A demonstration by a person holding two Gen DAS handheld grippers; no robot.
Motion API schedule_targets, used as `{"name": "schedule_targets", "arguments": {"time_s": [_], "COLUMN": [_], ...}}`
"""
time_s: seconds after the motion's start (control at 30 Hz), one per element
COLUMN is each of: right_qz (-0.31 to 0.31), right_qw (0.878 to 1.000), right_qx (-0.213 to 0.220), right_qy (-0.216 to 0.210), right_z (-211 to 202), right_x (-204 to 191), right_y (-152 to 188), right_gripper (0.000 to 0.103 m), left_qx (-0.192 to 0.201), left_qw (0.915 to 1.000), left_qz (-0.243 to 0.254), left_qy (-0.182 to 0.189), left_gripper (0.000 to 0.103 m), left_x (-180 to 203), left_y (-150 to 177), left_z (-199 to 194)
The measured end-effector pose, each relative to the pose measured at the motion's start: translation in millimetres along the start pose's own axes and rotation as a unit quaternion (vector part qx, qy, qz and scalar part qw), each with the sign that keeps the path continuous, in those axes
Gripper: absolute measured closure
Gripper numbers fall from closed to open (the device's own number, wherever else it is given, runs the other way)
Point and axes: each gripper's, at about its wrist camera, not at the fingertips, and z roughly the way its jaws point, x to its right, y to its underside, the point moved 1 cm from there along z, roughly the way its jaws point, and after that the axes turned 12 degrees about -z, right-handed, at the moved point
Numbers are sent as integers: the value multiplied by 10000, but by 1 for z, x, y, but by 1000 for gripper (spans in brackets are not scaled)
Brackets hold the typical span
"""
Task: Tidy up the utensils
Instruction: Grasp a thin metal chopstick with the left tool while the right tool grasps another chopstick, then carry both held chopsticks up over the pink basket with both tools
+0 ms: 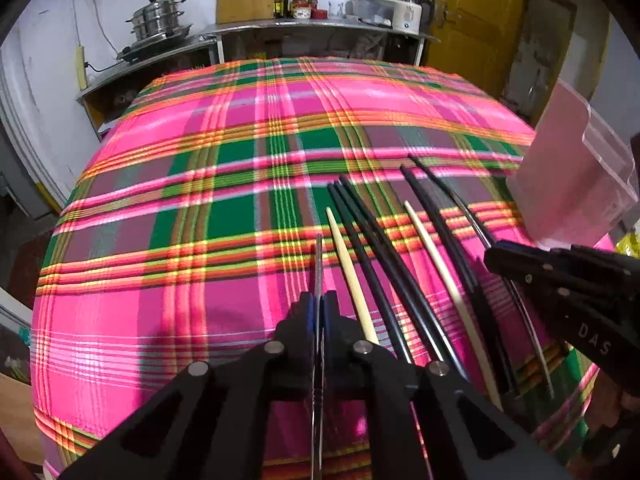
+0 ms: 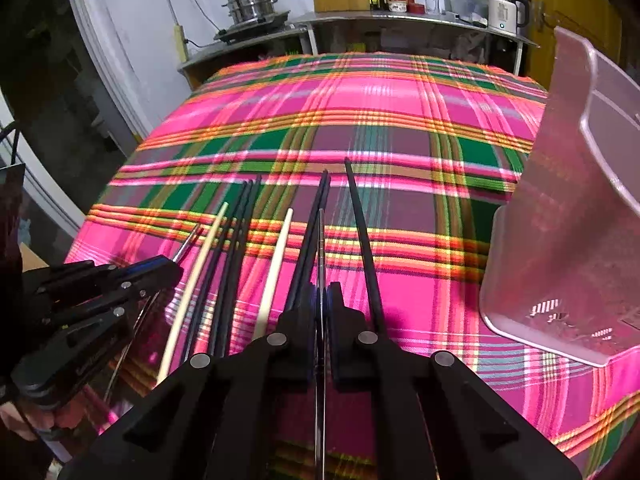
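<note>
In the left wrist view, the left gripper (image 1: pixel 319 304) is clenched on a thin metal chopstick (image 1: pixel 319 264), which sticks out forward between the blue pads above the plaid tablecloth (image 1: pixel 160 200). Just to its right lie the other chopsticks in a loose row near the front edge of the table: a pale wooden chopstick (image 1: pixel 350 272), some black chopsticks (image 1: pixel 372 248), and one more pale one. The right gripper (image 1: pixel 496 254) comes in from the right side above this row. A clear plastic holder (image 1: pixel 568 184) stands at the right edge.

In the right wrist view, the right gripper (image 2: pixel 321 300) is also clenched on a thin metal chopstick (image 2: pixel 321 240), held the same way. A black chopstick (image 2: pixel 360 224) lies just beside it on the right, and the holder (image 2: pixel 560 240) is near, further to the right. The left gripper (image 2: pixel 176 268) shows at the left.

I think these metal sticks are light, stiff and slippery. A grip near the middle or the thick end seems safest, so that the stick does not swing or slide out when it is tipped upright into the holder.
</note>
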Motion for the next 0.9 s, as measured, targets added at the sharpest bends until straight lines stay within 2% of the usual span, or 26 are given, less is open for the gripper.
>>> {"name": "schedule_targets", "arguments": {"time_s": [0.5, 0.9], "right_qz": [115, 251], "right_qw": [9969, 9919], "right_qx": [738, 1229], "right_qy": [-238, -222], "right_z": [-71, -126], "right_x": [5, 18], "right_y": [-3, 5], "right_gripper": [97, 97], "left_qx": [667, 848], "left_qw": [9966, 9919], "left_qz": [-52, -103], "left_qy": [484, 936], "left_gripper": [98, 98], "left_x": [8, 33], "left_y": [-14, -23], "left_z": [-86, -127]}}
